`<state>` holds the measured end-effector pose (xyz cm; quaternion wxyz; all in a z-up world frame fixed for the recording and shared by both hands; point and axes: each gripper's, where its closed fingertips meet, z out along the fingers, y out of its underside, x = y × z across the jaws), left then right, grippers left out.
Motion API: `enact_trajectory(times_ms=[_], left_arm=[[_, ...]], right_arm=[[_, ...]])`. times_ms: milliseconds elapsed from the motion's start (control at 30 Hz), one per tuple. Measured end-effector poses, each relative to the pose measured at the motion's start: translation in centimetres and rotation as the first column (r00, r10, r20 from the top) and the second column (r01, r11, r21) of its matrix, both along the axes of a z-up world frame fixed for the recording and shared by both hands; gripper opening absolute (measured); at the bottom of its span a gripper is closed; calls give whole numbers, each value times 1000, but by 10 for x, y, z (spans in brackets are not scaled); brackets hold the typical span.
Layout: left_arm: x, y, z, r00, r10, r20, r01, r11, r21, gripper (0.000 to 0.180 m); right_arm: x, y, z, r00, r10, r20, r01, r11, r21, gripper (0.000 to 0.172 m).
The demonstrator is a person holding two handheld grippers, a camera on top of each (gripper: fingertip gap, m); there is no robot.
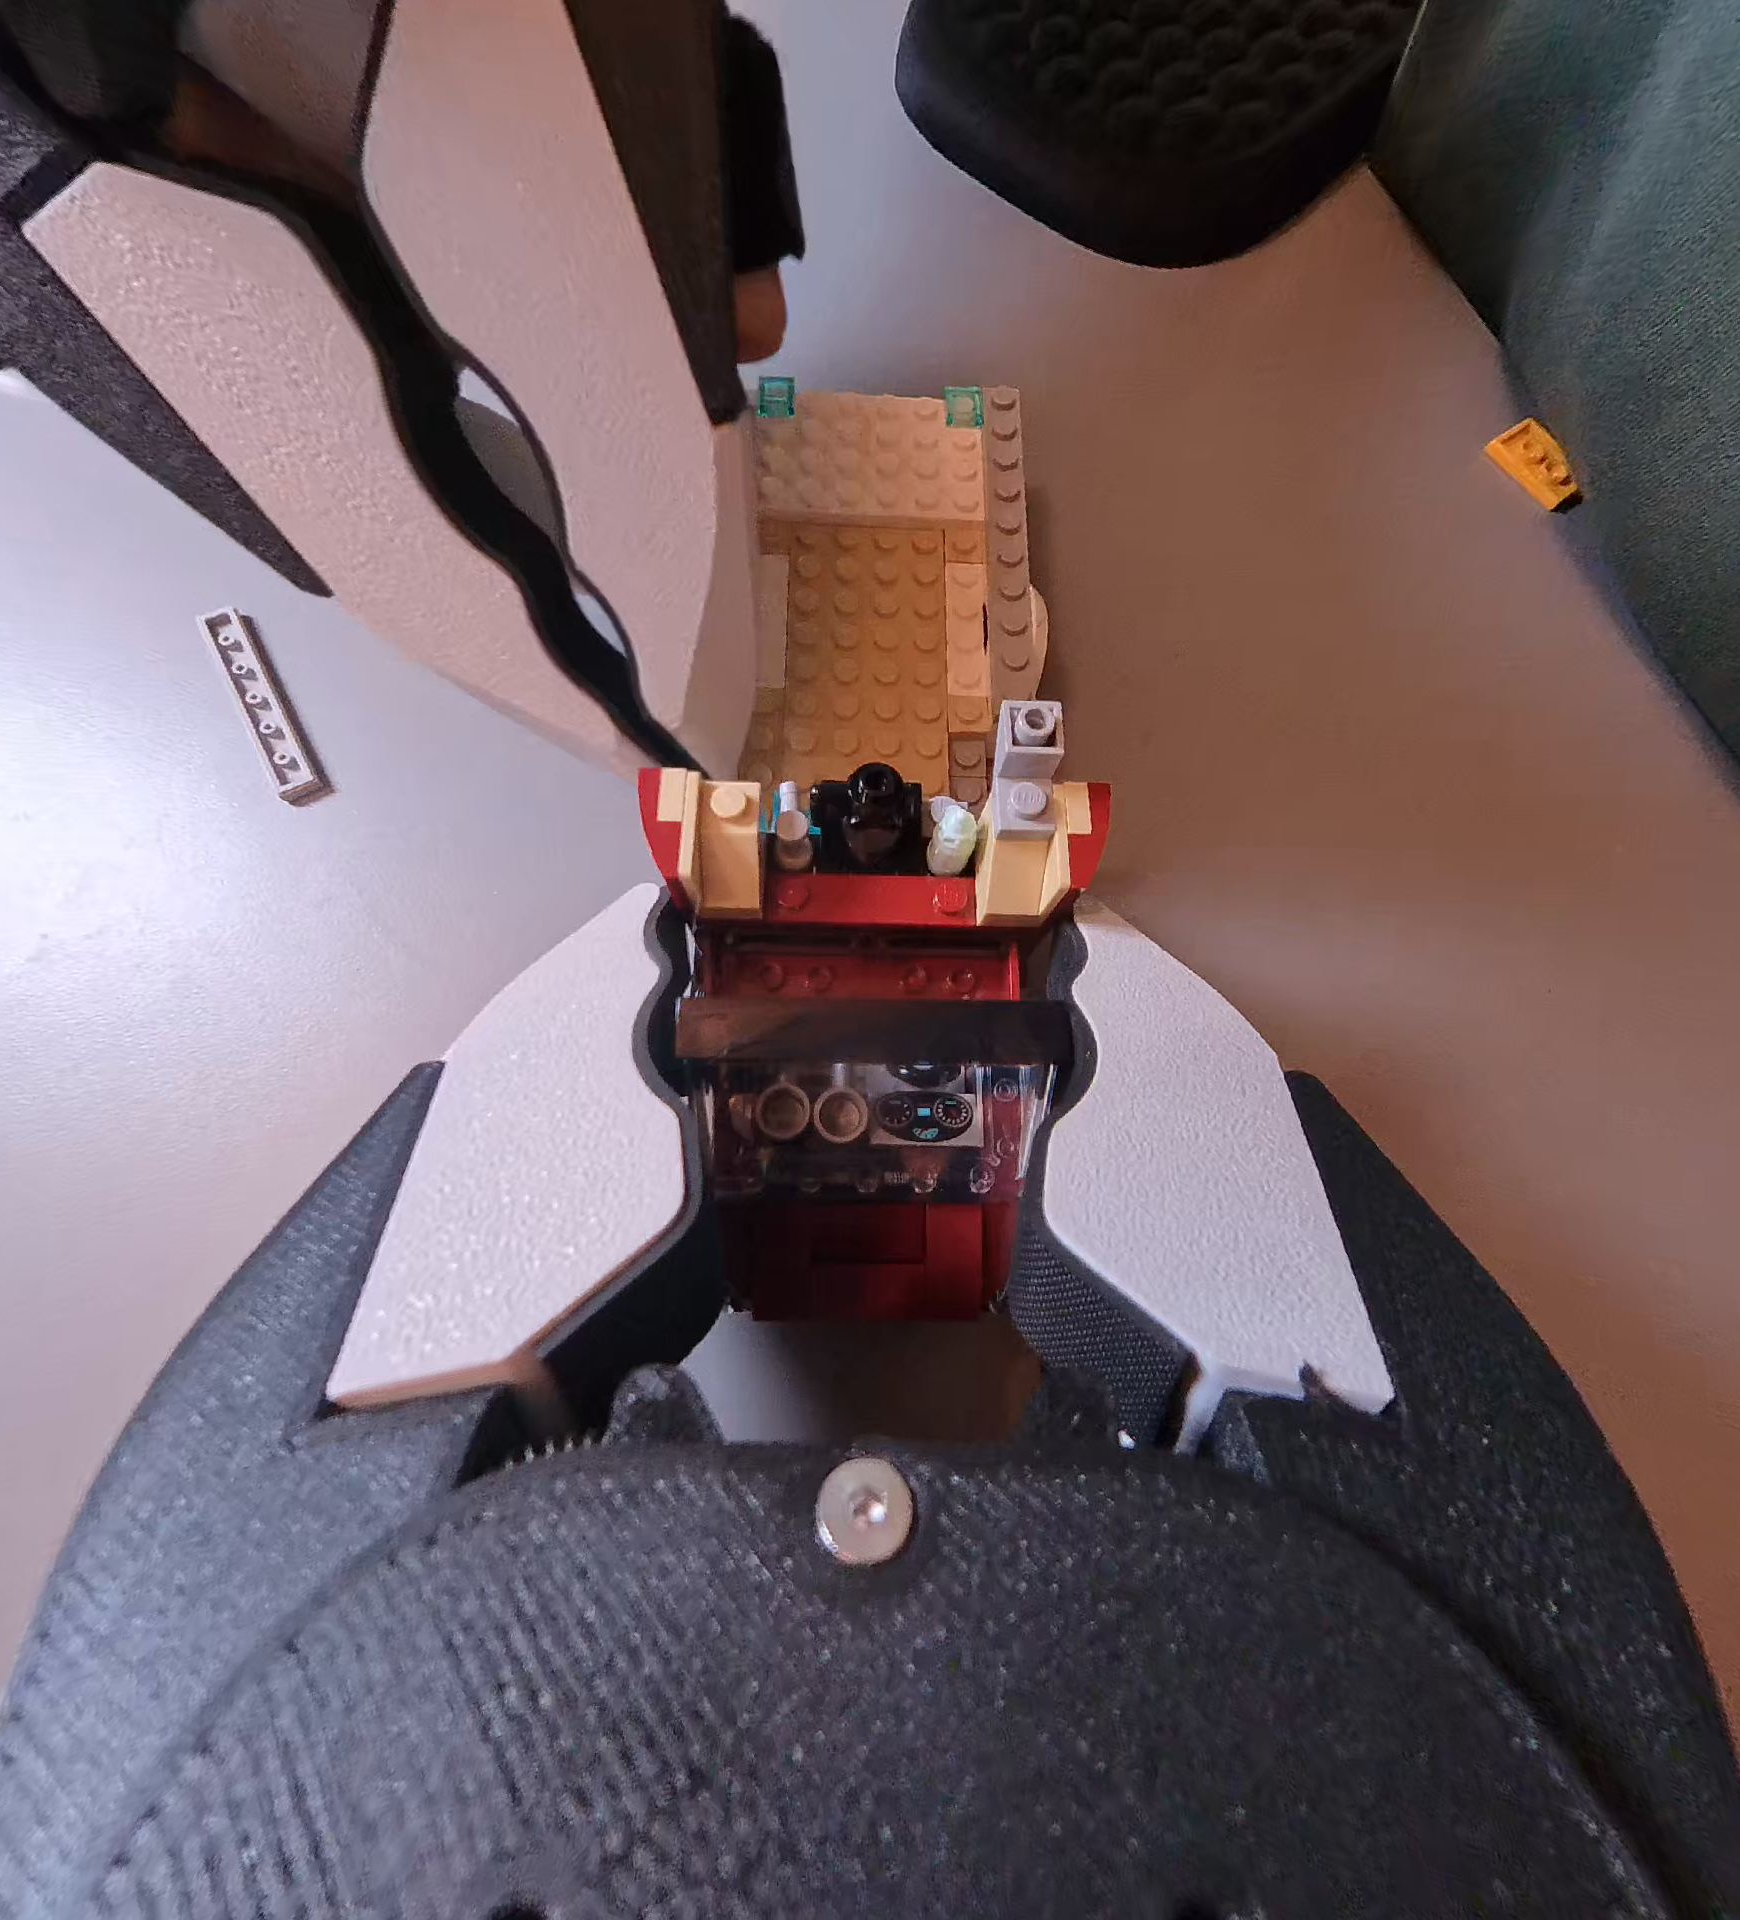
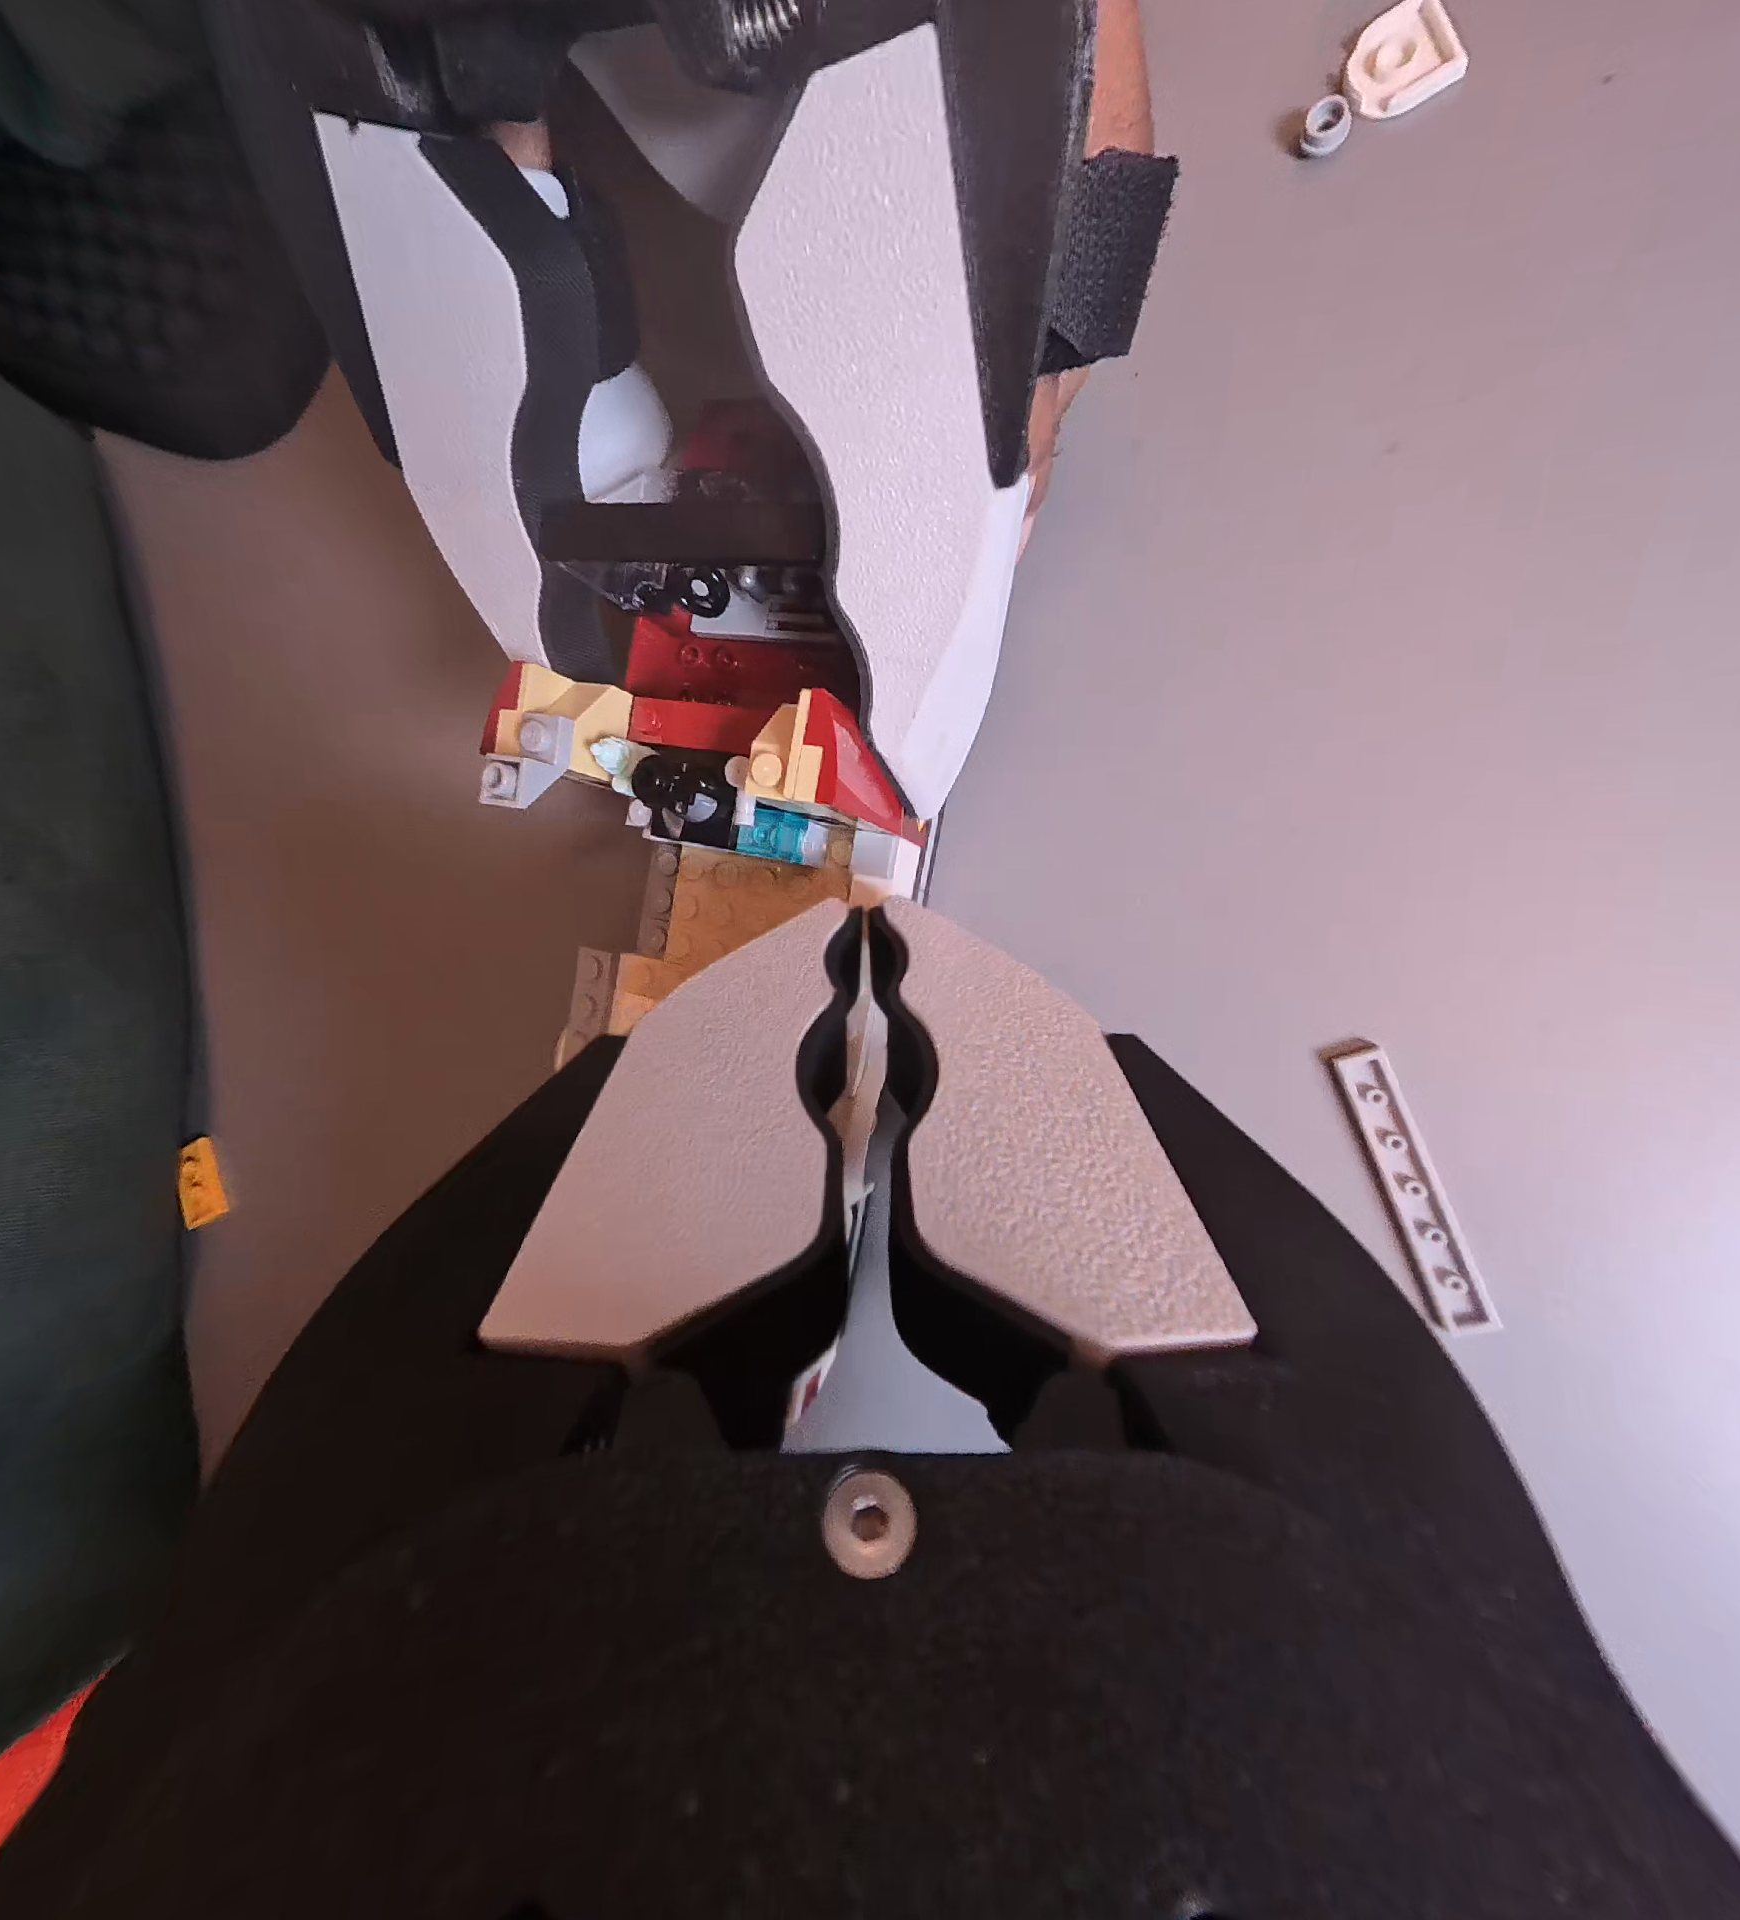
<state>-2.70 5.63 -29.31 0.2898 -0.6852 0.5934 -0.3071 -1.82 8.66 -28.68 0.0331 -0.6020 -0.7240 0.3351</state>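
Note:
A brick-built vehicle lies on the grey table, with a dark red cab (image 1: 861,982), a clear windscreen and a tan studded bed (image 1: 871,623). My left gripper (image 1: 871,935) is shut on the red cab, one pad pressed on each side. It also shows in the right wrist view (image 2: 710,582), still clamped on the cab. My right gripper (image 2: 866,920) is shut on the thin white side wall (image 2: 910,868) of the bed. In the left wrist view its tips (image 1: 674,753) come in from the upper left, behind the cab's corner.
A long grey plate with holes (image 1: 263,707) (image 2: 1406,1184) lies loose on the table (image 1: 1313,831). A small yellow brick (image 1: 1533,462) (image 2: 201,1179) rests by a dark green cushion (image 1: 1676,312). A white piece (image 2: 1406,57) and a grey round piece (image 2: 1323,127) lie farther off. My two grippers' fingertips are within a few centimetres of each other.

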Motion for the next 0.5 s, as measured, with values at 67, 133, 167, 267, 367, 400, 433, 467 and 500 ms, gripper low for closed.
enact_trajectory(times_ms=[67,133,167,267,367,400,433,467,500], left_arm=[[0,0,0,1000,-2,1,2,1000,1,69],[0,0,0,1000,-2,-1,2,1000,3,69],[0,0,0,1000,-2,-1,2,1000,3,69],[0,0,0,1000,-2,-2,2,1000,4,69],[0,0,0,1000,-5,-1,5,1000,7,69],[0,0,0,1000,-6,1,6,1000,7,69],[0,0,0,1000,-6,2,6,1000,7,69],[0,0,0,1000,-7,3,7,1000,7,69],[0,0,0,1000,-9,3,9,1000,7,69]], right_arm=[[1,-2,0,1000,11,3,-11,1000,-1,4],[1,-3,-1,1000,28,7,-28,1000,5,2],[1,-3,-1,999,36,13,-36,999,14,1],[2,-3,-3,997,57,42,-59,998,35,0],[2,-3,-3,997,60,58,-62,997,39,0],[2,-2,-3,996,60,59,-63,997,52,0],[2,-2,-3,996,61,60,-65,995,70,0],[2,-2,-4,996,63,59,-68,994,89,0],[2,-2,-4,996,64,58,-70,992,103,1]])
